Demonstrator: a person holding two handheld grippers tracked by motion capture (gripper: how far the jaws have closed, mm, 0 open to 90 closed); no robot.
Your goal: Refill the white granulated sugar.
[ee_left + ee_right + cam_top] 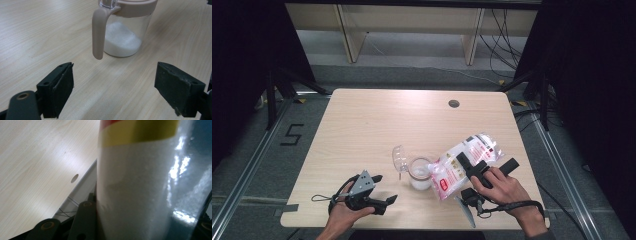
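Observation:
A clear jar (420,172) with a beige rim stands near the table's front middle, its clear lid (399,157) flipped open to the left. White granules (122,41) fill its lower part, and its beige handle (97,32) hangs toward my left gripper. My right gripper (484,164) is shut on a plastic bag of white granules (462,165) with red print. The bag is tilted, its lower corner at the jar's mouth. The bag (140,182) sits between the jaws in the right gripper view. My left gripper (385,188) rests open on the table left of the jar, with nothing between its fingers (58,87).
A round cable hole (454,103) lies at the table's (362,120) far right. Wooden frames (412,30) and loose cables (507,45) are on the floor beyond the table. Black curtains hang on both sides.

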